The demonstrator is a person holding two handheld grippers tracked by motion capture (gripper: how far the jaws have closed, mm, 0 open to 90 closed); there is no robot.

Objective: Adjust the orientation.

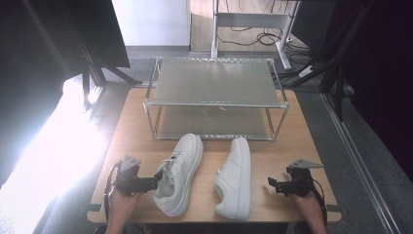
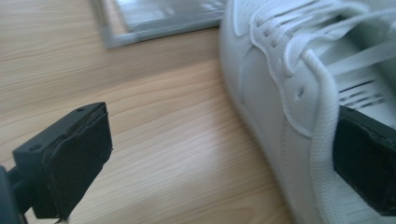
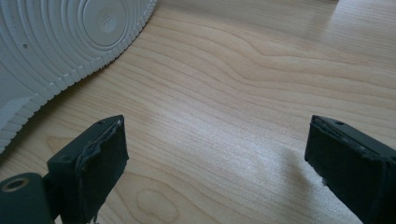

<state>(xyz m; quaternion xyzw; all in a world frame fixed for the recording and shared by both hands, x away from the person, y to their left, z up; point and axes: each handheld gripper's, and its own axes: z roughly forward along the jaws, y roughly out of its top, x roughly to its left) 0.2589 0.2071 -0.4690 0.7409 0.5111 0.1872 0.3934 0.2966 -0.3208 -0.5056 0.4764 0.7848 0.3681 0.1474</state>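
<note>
Left shoe's [image 2: 280, 93] toe and heel are cropped.

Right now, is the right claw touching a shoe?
No, the right claw is open over bare table, with the shoe's sole off to one side.

Two white sneakers: the left sneaker [image 1: 178, 173] and the right sneaker [image 1: 235, 176]. One two-tier metal shelf rack [image 1: 214, 97]. One wooden tabletop [image 1: 131, 131]. Two grippers: the left gripper [image 1: 155, 177] and the right gripper [image 1: 271, 185].
</note>
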